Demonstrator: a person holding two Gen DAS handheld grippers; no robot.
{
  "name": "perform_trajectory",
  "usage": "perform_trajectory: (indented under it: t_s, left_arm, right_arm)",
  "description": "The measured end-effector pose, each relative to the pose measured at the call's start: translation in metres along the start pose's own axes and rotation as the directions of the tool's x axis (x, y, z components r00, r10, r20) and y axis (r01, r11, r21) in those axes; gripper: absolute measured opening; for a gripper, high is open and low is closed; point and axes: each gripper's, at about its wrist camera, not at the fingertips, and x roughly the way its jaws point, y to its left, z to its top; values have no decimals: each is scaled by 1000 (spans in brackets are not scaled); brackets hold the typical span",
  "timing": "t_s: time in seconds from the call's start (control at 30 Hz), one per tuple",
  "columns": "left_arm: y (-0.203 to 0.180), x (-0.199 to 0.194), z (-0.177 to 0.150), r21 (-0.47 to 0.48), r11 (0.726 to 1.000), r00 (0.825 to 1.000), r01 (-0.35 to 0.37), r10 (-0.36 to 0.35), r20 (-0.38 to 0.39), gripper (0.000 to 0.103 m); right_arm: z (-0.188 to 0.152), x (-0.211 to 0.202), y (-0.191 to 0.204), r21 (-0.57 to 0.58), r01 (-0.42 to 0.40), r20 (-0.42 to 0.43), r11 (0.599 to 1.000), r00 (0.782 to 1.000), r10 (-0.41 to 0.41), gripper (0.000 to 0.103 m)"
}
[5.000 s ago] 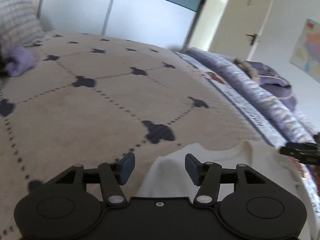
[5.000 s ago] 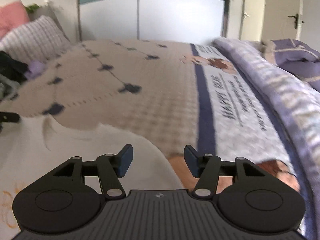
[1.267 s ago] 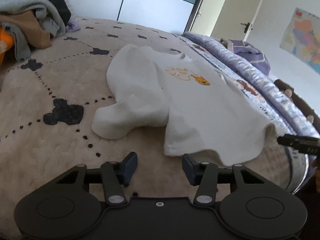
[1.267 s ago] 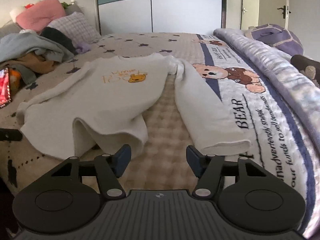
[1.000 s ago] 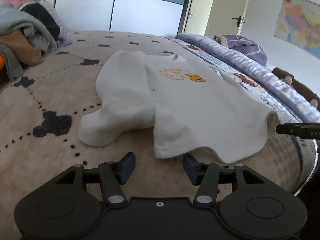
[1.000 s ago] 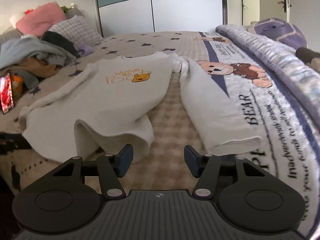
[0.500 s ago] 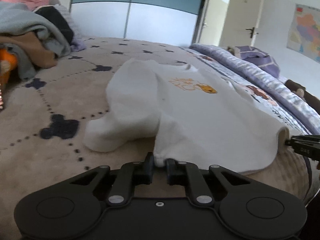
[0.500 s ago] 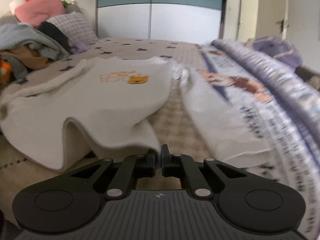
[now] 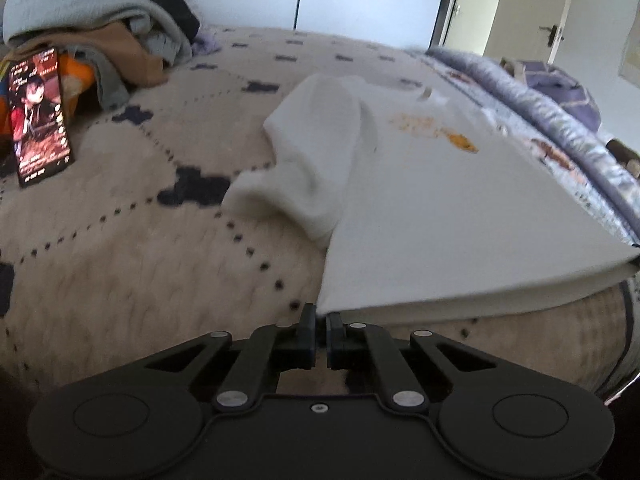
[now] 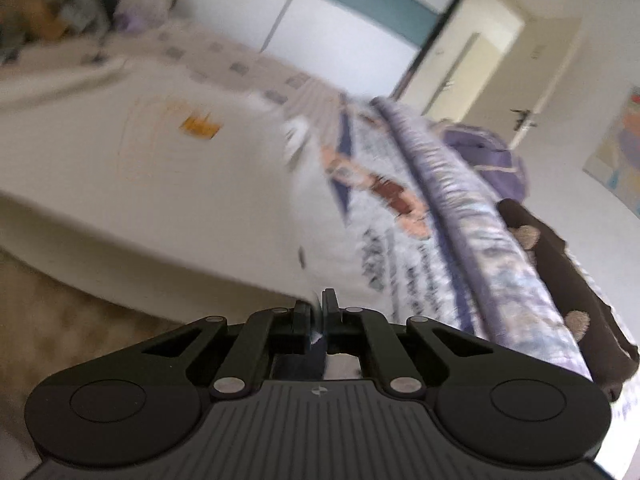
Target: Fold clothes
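Tension on the hem matters most now, I think: I hold both corners level so the white sweatshirt (image 9: 432, 200) lifts as one flat sheet. My left hand-held gripper (image 9: 318, 322) pinches its left hem corner and my right hand-held gripper (image 10: 318, 310) pinches the other. It is thick, soft fleece with an orange print, its upper part on the quilted bed (image 9: 120, 240), one sleeve (image 9: 304, 168) rumpled.

Right wrist view heavily blurred
Print on white shirt (image 10: 200, 126) unreadable; shirt hem corners hidden inside both pinching grippers; phone (image 9: 38, 114) screen details too small.
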Motion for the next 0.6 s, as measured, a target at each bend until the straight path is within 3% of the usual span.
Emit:
perform_trajectory:
  t_s: [0.1, 0.2, 0.23, 0.27, 0.33, 0.37, 0.4, 0.5, 0.57, 0.6]
  left_arm:
    - [5, -1, -1, -24, 999, 1000, 21, -21, -1, 0]
    - [10, -3, -2, -47, 998, 999, 42, -43, -2, 0]
    - [11, -3, -2, -55, 997, 999, 49, -50, -3, 2]
    - [13, -4, -3, -63, 996, 998, 57, -57, -3, 13]
    - [16, -5, -3, -79, 994, 997, 71, -71, -3, 36]
    - [17, -5, -4, -87, 993, 997, 78, -78, -3, 44]
    - [19, -6, -4, -95, 992, 996, 85, -85, -3, 48]
    - [20, -8, 2, -96, 993, 998, 67, -66, 22, 54]
    - [21, -10, 6, -96, 994, 998, 54, -50, 39, 66]
    - [21, -11, 8, -96, 994, 998, 47, -43, 48, 68]
  right_arm:
    - [-7, 13, 3, -26, -37, -74, 999, 997, 35, 7]
    - [-4, 16, 5, -11, -57, -84, 998, 995, 56, 9]
    - [-3, 16, 4, 2, -66, -80, 998, 995, 66, 17]
    - [-2, 14, 1, 24, -74, -74, 997, 994, 75, 23]
    - [-1, 10, -8, 76, -81, -60, 994, 995, 86, 53]
    - [-1, 8, -13, 103, -85, -51, 991, 995, 90, 58]
    - [-1, 6, -20, 134, -91, -45, 987, 994, 98, 63]
    - [-5, 5, -36, 220, -116, -47, 969, 991, 129, 65]
    - [-7, 3, -45, 269, -137, -38, 953, 987, 153, 69]
    - [-9, 1, -50, 295, -145, -32, 944, 986, 162, 74]
